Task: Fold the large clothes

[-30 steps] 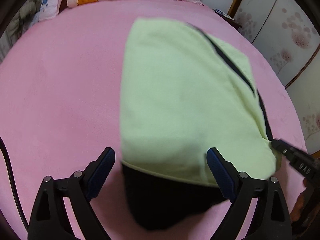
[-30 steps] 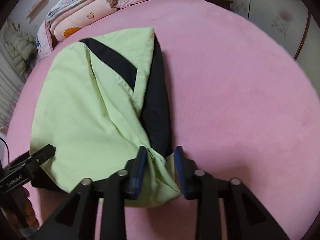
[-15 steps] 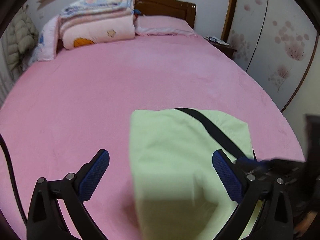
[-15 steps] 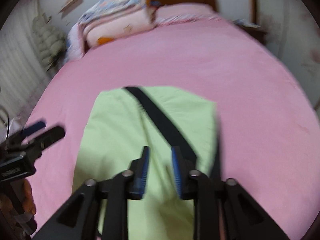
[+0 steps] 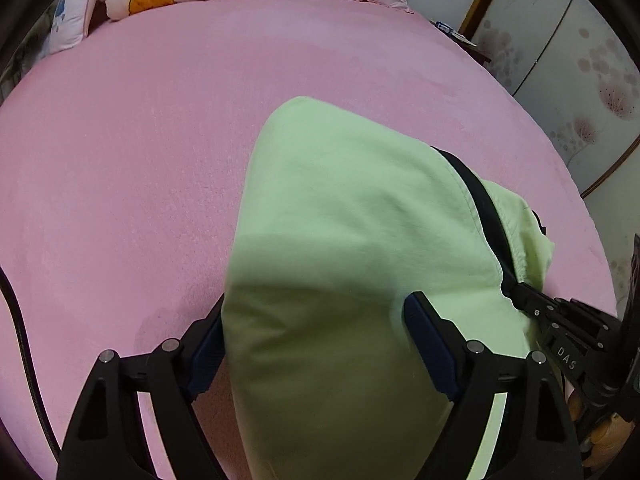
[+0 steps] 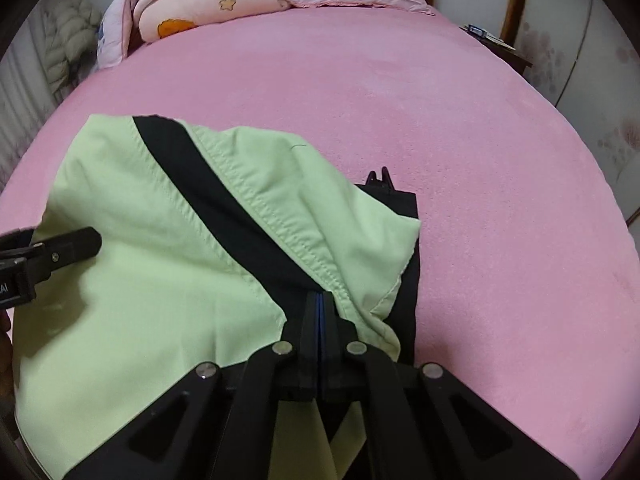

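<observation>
Light-green garment (image 5: 360,240) lies folded on pink bed (image 5: 120,160). Right gripper (image 6: 319,300) pinched tight on black-trimmed edge. Left gripper (image 5: 316,320) closing, cloth between wide fingers. Risk: uneven grip skews fold.

My feeds sharp, soft even indoor light, dark shadow across near garment (image 5: 320,340), fisheye bending, black vignetted corners

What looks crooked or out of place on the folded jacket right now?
The green jacket isn't squared up: its black stripe runs diagonally, a black layer sticks out along the right edge, and fabric bunches at the shut right gripper. Nothing looks damaged.
</observation>
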